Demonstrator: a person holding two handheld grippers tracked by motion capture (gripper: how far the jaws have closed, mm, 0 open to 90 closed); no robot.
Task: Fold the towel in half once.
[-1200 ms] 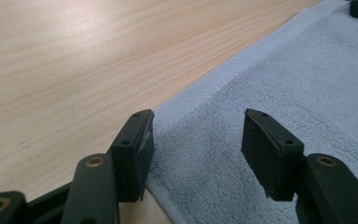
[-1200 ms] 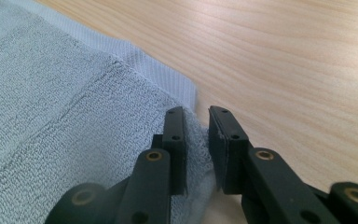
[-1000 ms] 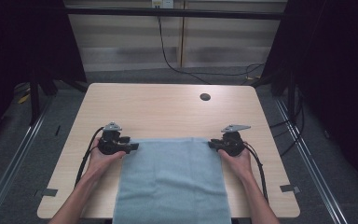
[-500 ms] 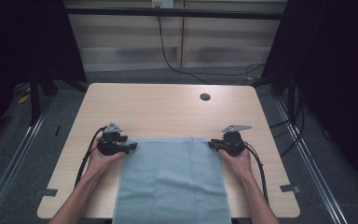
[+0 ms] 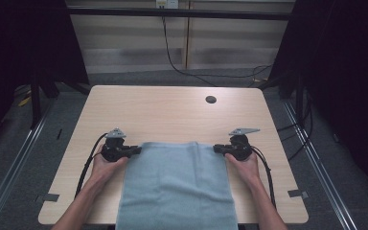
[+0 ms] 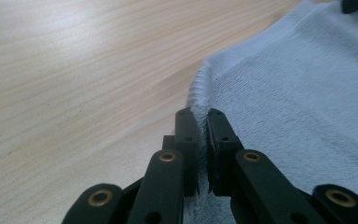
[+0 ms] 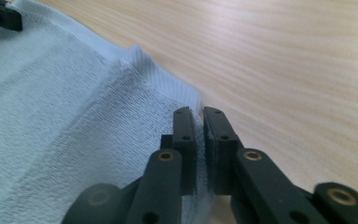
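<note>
Both jaws have just closed: left gripper (image 6: 203, 151) and right gripper (image 7: 199, 151) pinch the towel (image 5: 177, 187) at its far corners, thin hem bite only. Uneven lift risks a corner slipping out onto the tabletop (image 5: 172, 115).

Both grippers — left gripper (image 5: 135, 151), right gripper (image 5: 217, 148) — have just clamped, jaws facing inward.

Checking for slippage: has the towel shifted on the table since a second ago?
No. The towel's far edge sits equally far from the table's hole.
</note>
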